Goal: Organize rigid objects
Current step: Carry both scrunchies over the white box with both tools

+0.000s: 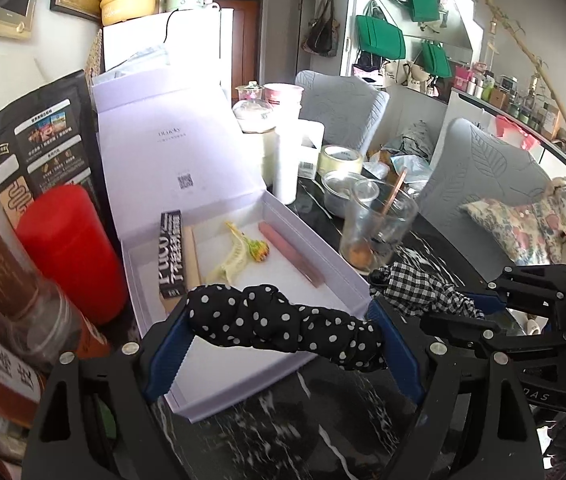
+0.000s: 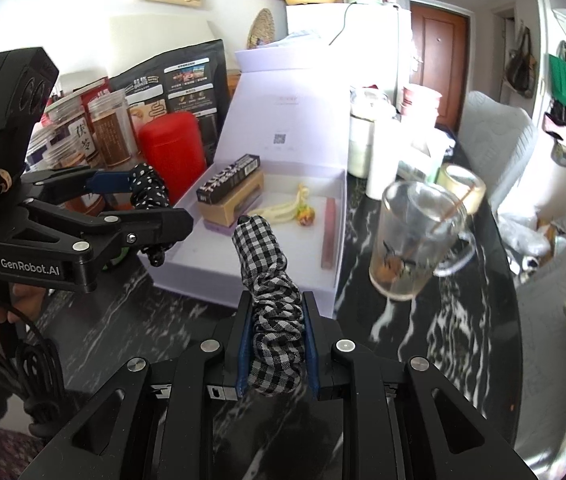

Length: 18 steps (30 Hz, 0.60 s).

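My left gripper (image 1: 279, 340) is shut on a black polka-dot fabric-covered hair piece (image 1: 283, 324) that spans crosswise between its blue pads, just over the near edge of an open white box (image 1: 315, 232). My right gripper (image 2: 277, 332) is shut on a black-and-white checked fabric hair piece (image 2: 263, 256), which sticks out forward toward the box's front wall (image 2: 243, 280). Inside the box lie a long black carton (image 2: 229, 178) on a wooden block, a yellow clip (image 1: 235, 256), a small flower clip (image 1: 261, 250) and a pink stick (image 1: 291, 254). The left gripper (image 2: 139, 200) shows beside the right one.
A glass mug (image 2: 415, 240) holding a thin stick stands right of the box on the dark marble table (image 2: 443, 340). A red canister (image 1: 67, 248), jars and a black pouch crowd the left. A tape roll (image 1: 339, 158), white containers and grey chairs lie beyond.
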### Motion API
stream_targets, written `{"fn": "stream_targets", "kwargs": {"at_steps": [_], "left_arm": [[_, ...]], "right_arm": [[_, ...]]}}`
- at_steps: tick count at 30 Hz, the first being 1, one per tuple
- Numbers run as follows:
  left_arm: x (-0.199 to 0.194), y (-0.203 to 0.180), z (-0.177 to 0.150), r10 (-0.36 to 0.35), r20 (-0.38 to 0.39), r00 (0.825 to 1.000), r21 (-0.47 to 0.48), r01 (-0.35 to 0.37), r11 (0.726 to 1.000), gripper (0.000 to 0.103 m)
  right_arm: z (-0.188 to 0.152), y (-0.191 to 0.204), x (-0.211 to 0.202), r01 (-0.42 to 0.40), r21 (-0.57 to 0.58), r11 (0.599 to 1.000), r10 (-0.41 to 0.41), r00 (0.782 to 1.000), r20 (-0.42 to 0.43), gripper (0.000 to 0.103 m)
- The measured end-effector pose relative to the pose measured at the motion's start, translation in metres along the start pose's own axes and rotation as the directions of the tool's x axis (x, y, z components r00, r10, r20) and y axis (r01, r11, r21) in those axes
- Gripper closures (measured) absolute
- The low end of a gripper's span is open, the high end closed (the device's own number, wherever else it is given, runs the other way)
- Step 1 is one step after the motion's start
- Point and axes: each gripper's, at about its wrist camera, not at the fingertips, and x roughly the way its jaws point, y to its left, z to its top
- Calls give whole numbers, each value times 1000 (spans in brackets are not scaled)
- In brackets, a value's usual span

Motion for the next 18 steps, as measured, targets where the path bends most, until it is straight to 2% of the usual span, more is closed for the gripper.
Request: {"fn": "stream_targets", "kwargs": {"at_steps": [7, 18], "left_arm": [[22, 16, 10, 11, -23, 1000, -20, -12, 1000, 17], [51, 35, 7, 60, -54, 997, -59, -64, 996, 17]], "right_arm": [[18, -7, 21, 5, -37, 999, -5, 1000, -2, 81], [32, -15, 56, 0, -58, 998, -2, 1000, -20, 81]]}}
